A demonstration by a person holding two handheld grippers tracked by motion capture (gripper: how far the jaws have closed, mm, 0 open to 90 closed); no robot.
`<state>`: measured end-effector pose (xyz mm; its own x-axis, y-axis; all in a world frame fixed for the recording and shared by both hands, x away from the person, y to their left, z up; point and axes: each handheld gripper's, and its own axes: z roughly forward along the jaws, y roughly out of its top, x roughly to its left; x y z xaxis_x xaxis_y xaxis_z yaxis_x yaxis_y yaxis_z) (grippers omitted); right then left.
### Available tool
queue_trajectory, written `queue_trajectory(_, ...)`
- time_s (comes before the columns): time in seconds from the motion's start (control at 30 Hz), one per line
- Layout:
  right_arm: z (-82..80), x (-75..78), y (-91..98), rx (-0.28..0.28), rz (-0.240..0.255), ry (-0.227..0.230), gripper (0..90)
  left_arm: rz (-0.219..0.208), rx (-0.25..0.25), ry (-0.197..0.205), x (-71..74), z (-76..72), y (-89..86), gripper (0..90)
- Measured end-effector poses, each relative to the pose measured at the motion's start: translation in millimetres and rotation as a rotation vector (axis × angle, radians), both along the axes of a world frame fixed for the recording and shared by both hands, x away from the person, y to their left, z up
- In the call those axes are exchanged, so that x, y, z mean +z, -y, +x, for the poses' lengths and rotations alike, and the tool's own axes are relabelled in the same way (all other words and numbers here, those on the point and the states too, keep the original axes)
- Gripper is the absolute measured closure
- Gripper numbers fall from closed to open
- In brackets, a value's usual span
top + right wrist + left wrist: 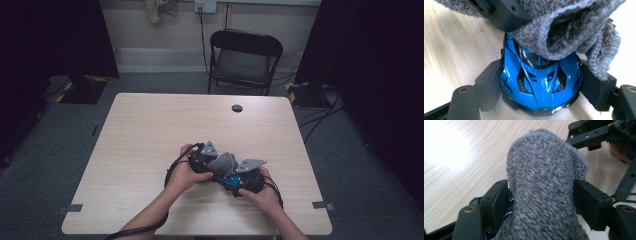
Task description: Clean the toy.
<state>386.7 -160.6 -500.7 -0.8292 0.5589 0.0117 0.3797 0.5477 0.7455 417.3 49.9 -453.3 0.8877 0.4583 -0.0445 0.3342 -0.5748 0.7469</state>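
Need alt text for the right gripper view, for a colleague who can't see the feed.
A glossy blue toy car sits between the right tongs, whose black pads press on both its sides, over a light wooden table. A fuzzy grey knitted cloth drapes over the car's top, with part of the other black tongs in its folds.

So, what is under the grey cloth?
A blue toy car, held between the right gripper jaws. The grey cloth covers its rear part, so that stays hidden.

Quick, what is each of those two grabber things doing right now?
Left gripper: closed around the grey cloth.
Right gripper: closed on the blue toy car.
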Motion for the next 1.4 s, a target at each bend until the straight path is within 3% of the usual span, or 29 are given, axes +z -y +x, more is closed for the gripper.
queue_trajectory(0.17,0.0,0.0,0.0,0.0,0.0,0.0,25.8,-0.022,0.009,0.022,10.0,-2.7,-7.8,29.4)
queue_trajectory(0.27,0.0,0.0,0.0,0.0,0.0,0.0,25.8,-0.01,-0.002,0.018,8.0,-3.4,-10.6,33.0)
queue_trajectory(0.33,0.0,0.0,0.0,0.0,0.0,0.0,25.8,-0.009,-0.023,-0.008,4.4,-5.2,-10.6,41.8)
queue_trajectory(0.4,0.0,0.0,0.0,0.0,0.0,0.0,25.8,0.004,-0.04,-0.006,0.8,-6.3,-9.3,45.4)
queue_trajectory(0.43,0.0,0.0,0.0,0.0,0.0,-0.001,25.8,0.013,-0.048,-0.017,-1.3,-6.7,-8.0,54.7)
queue_trajectory(0.5,-0.1,0.0,0.0,0.0,0.001,-0.001,25.8,0.008,-0.056,-0.034,-4.4,-6.0,-5.2,56.8)
queue_trajectory(0.6,0.0,0.0,0.0,0.0,0.0,0.0,25.8,0.017,-0.038,-0.069,-0.5,-4.3,-1.7,65.3)
queue_trajectory(0.63,0.0,0.0,0.0,0.0,0.0,-0.001,25.7,0.0,-0.034,-0.075,2.0,-5.0,0.1,68.0)
queue_trajectory(0.73,0.0,0.0,0.0,-0.001,0.0,-0.001,25.7,-0.036,-0.064,-0.083,7.3,-8.9,8.8,69.3)
queue_trajectory(0.83,0.1,-0.1,0.0,0.0,0.001,0.0,25.7,0.02,-0.079,-0.065,2.0,-10.8,20.6,69.0)
queue_trajectory(0.93,-0.1,-0.1,0.0,-0.001,0.001,0.0,25.8,0.008,-0.065,-0.082,-5.1,-9.8,25.9,68.7)
queue_trajectory(1.03,-0.1,-0.1,0.0,-0.001,0.001,0.0,25.8,0.024,-0.061,-0.067,-3.8,-10.8,26.9,68.9)
queue_trajectory(1.4,-0.1,-0.1,0.0,-0.001,0.001,0.0,25.8,-0.025,0.049,-0.079,0.5,4.6,11.2,69.9)
